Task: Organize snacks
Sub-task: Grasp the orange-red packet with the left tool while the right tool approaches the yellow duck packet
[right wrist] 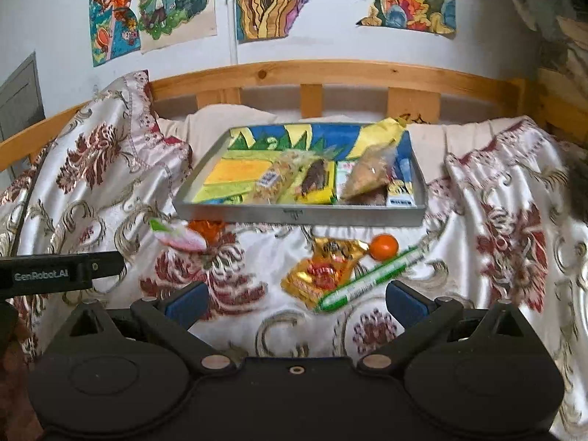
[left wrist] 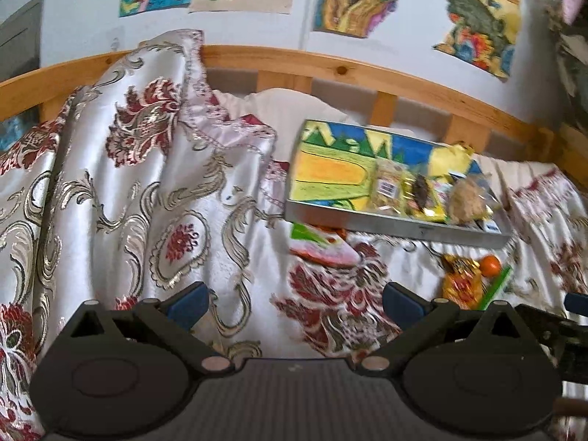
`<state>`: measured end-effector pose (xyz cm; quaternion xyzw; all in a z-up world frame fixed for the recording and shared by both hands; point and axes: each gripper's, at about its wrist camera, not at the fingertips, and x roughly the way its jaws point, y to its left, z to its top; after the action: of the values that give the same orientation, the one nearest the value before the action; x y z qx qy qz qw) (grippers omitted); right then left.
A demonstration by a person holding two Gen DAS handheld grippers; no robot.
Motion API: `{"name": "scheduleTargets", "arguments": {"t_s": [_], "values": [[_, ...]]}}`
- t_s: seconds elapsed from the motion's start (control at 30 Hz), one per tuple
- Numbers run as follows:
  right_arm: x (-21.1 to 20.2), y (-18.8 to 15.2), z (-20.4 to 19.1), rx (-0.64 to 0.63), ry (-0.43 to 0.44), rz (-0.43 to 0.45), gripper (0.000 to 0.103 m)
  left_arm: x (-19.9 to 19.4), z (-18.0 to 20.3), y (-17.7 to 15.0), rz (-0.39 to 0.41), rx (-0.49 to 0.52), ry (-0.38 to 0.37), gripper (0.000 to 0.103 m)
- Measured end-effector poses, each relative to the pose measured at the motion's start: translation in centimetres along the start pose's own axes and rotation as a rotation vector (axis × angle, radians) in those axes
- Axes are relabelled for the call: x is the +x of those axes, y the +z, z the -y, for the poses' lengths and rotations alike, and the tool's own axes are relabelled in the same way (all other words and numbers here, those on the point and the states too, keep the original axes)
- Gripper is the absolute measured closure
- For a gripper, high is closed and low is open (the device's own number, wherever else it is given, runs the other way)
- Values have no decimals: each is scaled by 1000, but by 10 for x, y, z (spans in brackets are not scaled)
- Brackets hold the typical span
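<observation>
A grey metal tray (right wrist: pixel 299 216) (left wrist: pixel 395 226) lined with a colourful drawing lies on the bed and holds several snack packets (right wrist: pixel 316 180) (left wrist: pixel 422 193). In front of it on the bedspread lie a pink and green packet (right wrist: pixel 180 237) (left wrist: pixel 319 246), a gold packet (right wrist: pixel 323 272) (left wrist: pixel 461 283), a small orange fruit (right wrist: pixel 384 247) (left wrist: pixel 490 265) and a green and white stick packet (right wrist: pixel 371 279) (left wrist: pixel 498 286). My right gripper (right wrist: pixel 296 303) is open and empty just short of the gold packet. My left gripper (left wrist: pixel 296 303) is open and empty, short of the pink packet.
A white bedspread with red flowers (right wrist: pixel 507 242) covers the bed and bunches high on the left (left wrist: pixel 121 154). A wooden bed rail (right wrist: pixel 330 73) and a wall with drawings stand behind the tray. The left gripper's body (right wrist: pixel 55 275) shows at the right view's left edge.
</observation>
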<state>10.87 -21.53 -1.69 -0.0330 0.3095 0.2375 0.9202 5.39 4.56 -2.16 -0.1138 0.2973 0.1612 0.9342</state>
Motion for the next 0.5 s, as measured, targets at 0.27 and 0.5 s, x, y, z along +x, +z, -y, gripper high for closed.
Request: {"name": "scheduleTargets", "arguments": {"t_s": [0.27, 0.5], "values": [[18, 24, 2, -42, 46, 52, 1, 17, -7, 20, -18, -67, 86, 1], [43, 31, 7, -77, 55, 89, 1, 30, -1, 36, -5, -48, 102, 1]]}}
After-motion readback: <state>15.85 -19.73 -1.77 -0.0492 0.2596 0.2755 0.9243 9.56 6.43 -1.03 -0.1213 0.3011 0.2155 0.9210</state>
